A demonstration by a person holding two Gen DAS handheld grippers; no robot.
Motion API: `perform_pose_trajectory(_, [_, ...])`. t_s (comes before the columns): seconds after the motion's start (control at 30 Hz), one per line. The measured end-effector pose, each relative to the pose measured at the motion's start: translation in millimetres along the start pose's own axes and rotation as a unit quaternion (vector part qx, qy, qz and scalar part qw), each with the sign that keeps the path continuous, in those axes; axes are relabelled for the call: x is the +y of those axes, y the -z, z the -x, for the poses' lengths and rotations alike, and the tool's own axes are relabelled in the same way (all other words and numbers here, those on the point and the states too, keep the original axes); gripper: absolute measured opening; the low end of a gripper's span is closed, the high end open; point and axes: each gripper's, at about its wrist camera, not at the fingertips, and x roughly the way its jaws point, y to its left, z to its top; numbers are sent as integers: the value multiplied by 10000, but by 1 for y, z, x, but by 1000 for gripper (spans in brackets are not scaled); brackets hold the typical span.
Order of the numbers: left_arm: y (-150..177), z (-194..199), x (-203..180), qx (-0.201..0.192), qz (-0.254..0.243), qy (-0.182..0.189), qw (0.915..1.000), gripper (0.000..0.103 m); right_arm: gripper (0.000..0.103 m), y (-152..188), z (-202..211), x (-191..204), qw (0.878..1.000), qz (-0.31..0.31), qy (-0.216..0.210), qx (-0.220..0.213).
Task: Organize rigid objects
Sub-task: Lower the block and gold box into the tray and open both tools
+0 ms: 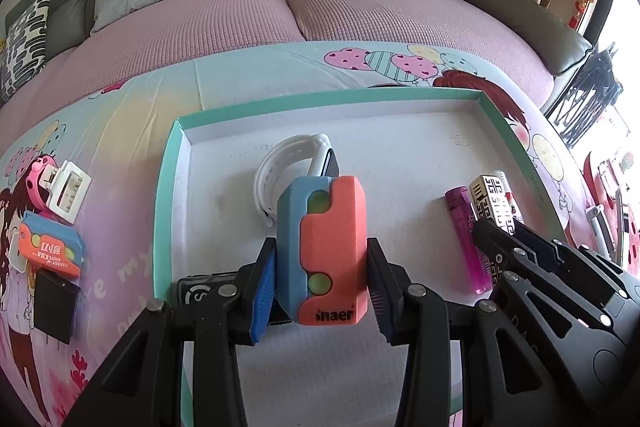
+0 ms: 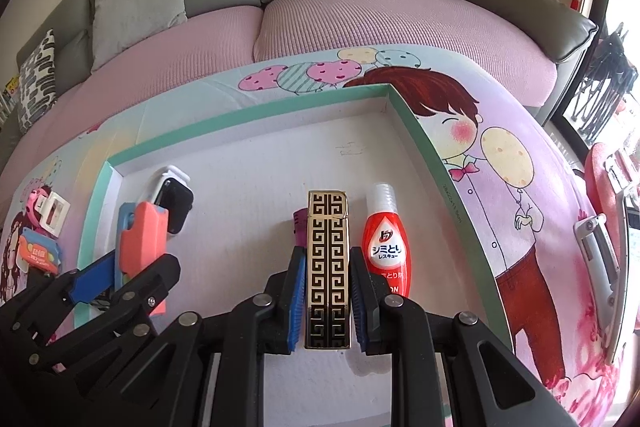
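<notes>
Clamping a coral-and-blue plastic case (image 1: pixel 324 251), the left tool (image 1: pixel 322 291) has its two pads pressed against the case's sides, jaws part-way apart to fit its width. The case stands on end inside a shallow box (image 1: pixel 168 167) with a mint-green rim and white floor. Just behind the case lies a white-strapped watch (image 1: pixel 280 163) with a dark face, and a dark flat thing with a pale mark shows low beside the left finger.

The right tool (image 2: pixel 323 291) is nearly closed, its pads gripping a slim black-and-gold patterned lighter (image 2: pixel 328 267) held lengthwise between them, over the right part of the same box. A purple lighter (image 1: pixel 468 239) lies just left of it on the box floor, and a red bottle (image 2: pixel 386 251) with a white cap and Japanese lettering lies just right of it, near the box's right wall.

The box sits on a worktop covered by a cartoon-printed cloth (image 2: pixel 520 187). Outside the box to the left lie a white hair clip (image 1: pixel 68 191), a second orange-and-blue case (image 1: pixel 50 247) and a black block (image 1: pixel 54 303). A sofa (image 1: pixel 240 15) with pink seat covers and grey cushions stands beyond.
</notes>
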Motion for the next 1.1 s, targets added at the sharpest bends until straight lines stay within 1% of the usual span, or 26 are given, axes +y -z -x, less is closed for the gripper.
perform_pose_trajectory(0.13, [0,0,0,3,11,-12,10000,44,23,1,-3,0,10000,-14,3,79])
perform_pose_trajectory(0.37, [-1,5,0,-9,45,38,10000,45,23,0,3,-2,10000,-72,-36,-38])
perform_pose_trajectory(0.63, [-5,21,5,-213,118,5,9997,47,23,-4,21,-3,9988,-208,-226,-378])
perform_pose_trajectory(0.73, [-6,28,9,-301,167,-15,9994,51,23,-4,25,-4,9984,-268,-233,-433])
perform_pose_trajectory(0.93, [-9,39,21,-455,326,-124,9984,52,23,-6,25,-3,9985,-270,-232,-425])
perform_pose_trajectory(1.1, [-10,43,42,-513,622,-297,9963,53,23,-6,22,-2,9988,-212,-232,-386])
